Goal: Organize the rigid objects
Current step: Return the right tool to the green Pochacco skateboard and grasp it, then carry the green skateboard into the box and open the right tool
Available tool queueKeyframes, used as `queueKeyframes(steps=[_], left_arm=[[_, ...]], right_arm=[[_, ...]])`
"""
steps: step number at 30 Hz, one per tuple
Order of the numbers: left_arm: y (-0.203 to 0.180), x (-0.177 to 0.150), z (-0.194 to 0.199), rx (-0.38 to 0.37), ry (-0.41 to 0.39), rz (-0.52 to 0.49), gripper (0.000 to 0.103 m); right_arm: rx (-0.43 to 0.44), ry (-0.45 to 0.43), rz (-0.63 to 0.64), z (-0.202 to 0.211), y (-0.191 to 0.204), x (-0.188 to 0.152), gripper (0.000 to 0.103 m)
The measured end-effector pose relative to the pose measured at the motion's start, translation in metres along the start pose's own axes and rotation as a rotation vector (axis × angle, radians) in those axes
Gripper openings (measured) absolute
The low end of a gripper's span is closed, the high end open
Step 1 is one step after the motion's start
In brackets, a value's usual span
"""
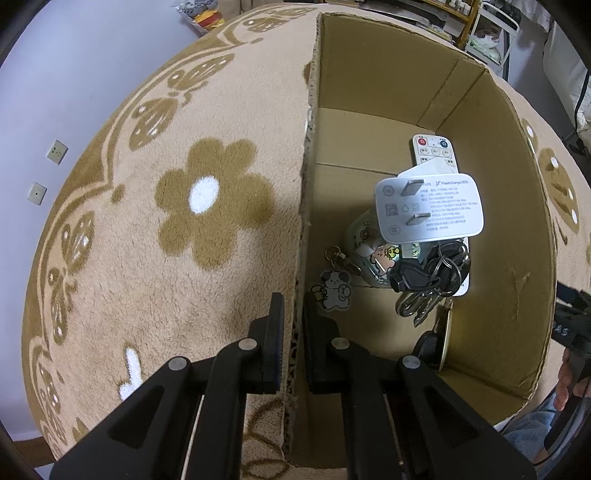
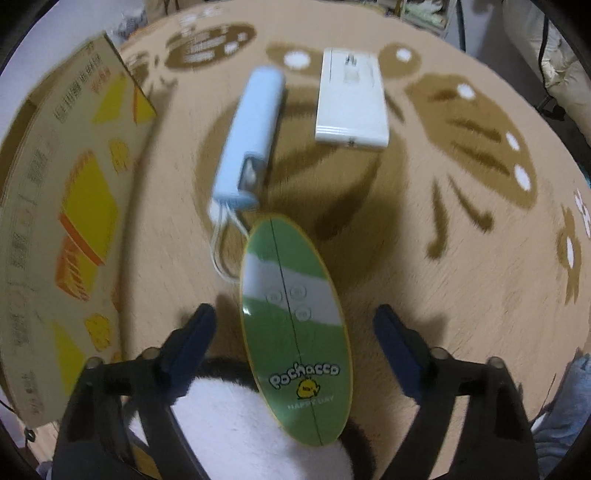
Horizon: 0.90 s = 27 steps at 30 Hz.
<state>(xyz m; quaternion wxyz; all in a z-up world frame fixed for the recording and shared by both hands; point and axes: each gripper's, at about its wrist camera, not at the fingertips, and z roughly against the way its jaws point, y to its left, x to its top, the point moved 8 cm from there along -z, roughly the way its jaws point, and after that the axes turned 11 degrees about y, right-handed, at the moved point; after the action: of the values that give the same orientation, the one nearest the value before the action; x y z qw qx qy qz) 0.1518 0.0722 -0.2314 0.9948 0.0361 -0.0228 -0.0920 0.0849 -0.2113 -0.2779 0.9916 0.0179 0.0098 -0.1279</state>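
In the left wrist view my left gripper (image 1: 293, 317) is shut on the near wall of an open cardboard box (image 1: 532, 280), one finger outside and one inside. In the box lie a white charger (image 1: 428, 210), a white remote (image 1: 434, 153), a bunch of keys (image 1: 428, 280), a panda keychain (image 1: 334, 288) and a patterned round item (image 1: 364, 240). In the right wrist view my right gripper (image 2: 295, 325) is open, its fingers either side of a green oval Pochacco item (image 2: 295, 332) on the rug. A light blue case (image 2: 251, 136) and a white power bank (image 2: 351, 99) lie beyond it.
The box (image 2: 62, 221) stands at the left of the right wrist view, printed with yellow shapes. A beige rug with brown flowers (image 1: 207, 199) covers the floor. A white furry thing (image 2: 236, 435) lies under the right gripper. Shelves and a rack (image 1: 491, 29) stand at the back.
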Motion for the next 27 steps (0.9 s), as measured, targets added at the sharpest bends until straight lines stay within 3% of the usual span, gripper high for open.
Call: queueKeyframes(steps=[4, 8, 15, 27], left_arm=[[0.0, 0.0, 0.0, 0.003, 0.0, -0.002, 0.009], [0.0, 0.0, 0.0, 0.004, 0.0, -0.002, 0.009], [0.0, -0.001, 0.001, 0.003, 0.0, -0.003, 0.009], [0.0, -0.001, 0.0, 0.014, -0.001, -0.01, 0.009]], right_arm=[[-0.009, 0.012, -0.02, -0.006, -0.004, -0.002, 0.083], [-0.022, 0.007, -0.014, -0.003, -0.005, -0.002, 0.06], [-0.019, -0.01, -0.017, 0.006, -0.007, 0.001, 0.06], [0.049, -0.154, -0.018, 0.06, -0.004, 0.011, 0.06]])
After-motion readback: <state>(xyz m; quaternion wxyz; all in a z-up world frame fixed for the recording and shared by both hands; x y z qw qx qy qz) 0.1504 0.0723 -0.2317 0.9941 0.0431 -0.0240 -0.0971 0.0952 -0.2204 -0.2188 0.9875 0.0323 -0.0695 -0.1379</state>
